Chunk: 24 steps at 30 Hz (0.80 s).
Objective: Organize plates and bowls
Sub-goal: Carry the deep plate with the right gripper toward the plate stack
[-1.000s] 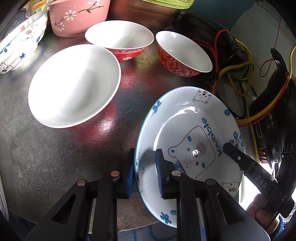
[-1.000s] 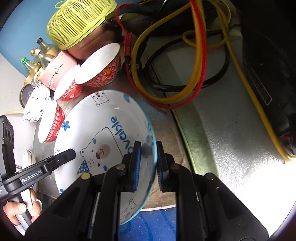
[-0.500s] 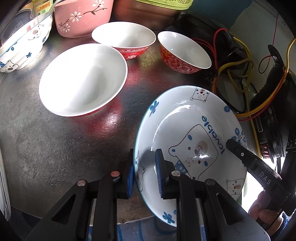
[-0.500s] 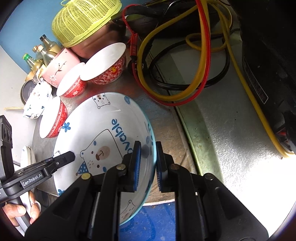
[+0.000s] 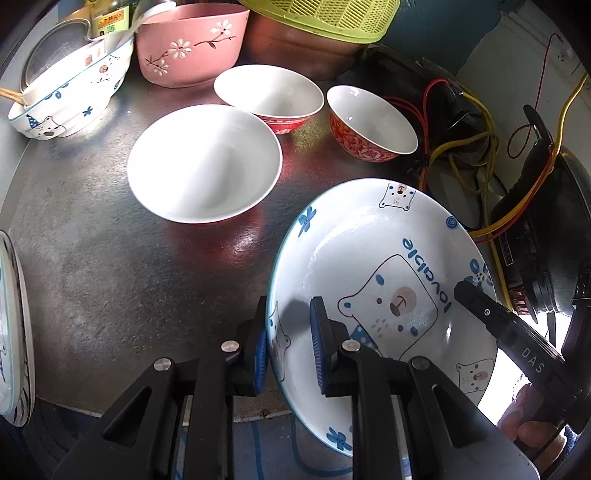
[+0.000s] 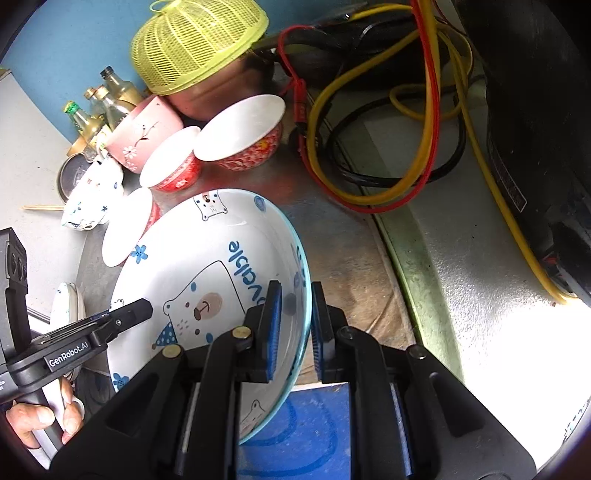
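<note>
A white deep plate with a blue bear print and the word "lovable" (image 5: 373, 266) is held above the table's front right part. My left gripper (image 5: 288, 345) is shut on its left rim. My right gripper (image 6: 295, 325) is shut on its right rim (image 6: 301, 280). The plate also shows in the right wrist view (image 6: 207, 254), tilted. A large white bowl (image 5: 205, 162) and two red-patterned bowls (image 5: 267, 96) (image 5: 369, 122) stand beyond it. A pink flowered bowl (image 5: 186, 44) and a bear-print bowl (image 5: 70, 99) stand at the back left.
The round grey metal table (image 5: 92, 258) carries the dishes. A yellow-green basket (image 5: 325, 14) tops a brown pot at the back. Red, yellow and black cables (image 6: 399, 122) lie to the right beside a black appliance (image 6: 535, 110). Another plate's edge (image 5: 14, 332) is far left. Bottles (image 6: 107, 99) stand behind.
Both grippers, still holding the bear plate, have drawn back and to the left; the bowls now sit further right and lower in the left wrist view.
</note>
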Each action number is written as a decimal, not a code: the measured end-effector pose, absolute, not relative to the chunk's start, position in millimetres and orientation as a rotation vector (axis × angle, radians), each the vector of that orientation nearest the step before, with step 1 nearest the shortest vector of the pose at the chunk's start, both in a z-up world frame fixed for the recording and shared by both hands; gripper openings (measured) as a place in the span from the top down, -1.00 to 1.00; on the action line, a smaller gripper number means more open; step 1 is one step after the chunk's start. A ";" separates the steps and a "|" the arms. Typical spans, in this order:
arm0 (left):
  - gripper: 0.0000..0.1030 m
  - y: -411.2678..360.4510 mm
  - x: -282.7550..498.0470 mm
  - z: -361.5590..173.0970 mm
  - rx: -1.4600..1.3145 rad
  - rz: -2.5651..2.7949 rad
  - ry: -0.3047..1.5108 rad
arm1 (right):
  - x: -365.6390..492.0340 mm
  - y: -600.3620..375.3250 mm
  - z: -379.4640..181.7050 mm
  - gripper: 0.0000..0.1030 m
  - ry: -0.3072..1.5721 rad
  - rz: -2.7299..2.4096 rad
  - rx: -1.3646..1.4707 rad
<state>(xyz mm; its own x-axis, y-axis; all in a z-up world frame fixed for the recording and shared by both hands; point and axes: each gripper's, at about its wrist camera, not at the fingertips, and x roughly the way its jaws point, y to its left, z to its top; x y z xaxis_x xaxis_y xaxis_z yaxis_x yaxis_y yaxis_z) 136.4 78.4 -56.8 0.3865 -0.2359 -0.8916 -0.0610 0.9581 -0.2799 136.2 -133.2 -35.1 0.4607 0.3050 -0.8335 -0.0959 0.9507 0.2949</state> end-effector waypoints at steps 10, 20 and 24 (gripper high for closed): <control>0.62 103.5 111.8 -37.3 -0.316 -0.080 1.125 | 121.6 -107.3 -18.0 0.70 1.037 0.292 0.182; 0.62 143.7 86.4 -26.7 -0.371 -0.011 1.085 | 111.9 -68.0 -5.8 0.70 1.023 0.361 0.120; 0.63 164.6 73.8 -24.1 -0.400 0.029 1.069 | 108.9 -46.7 -4.4 0.70 1.024 0.398 0.093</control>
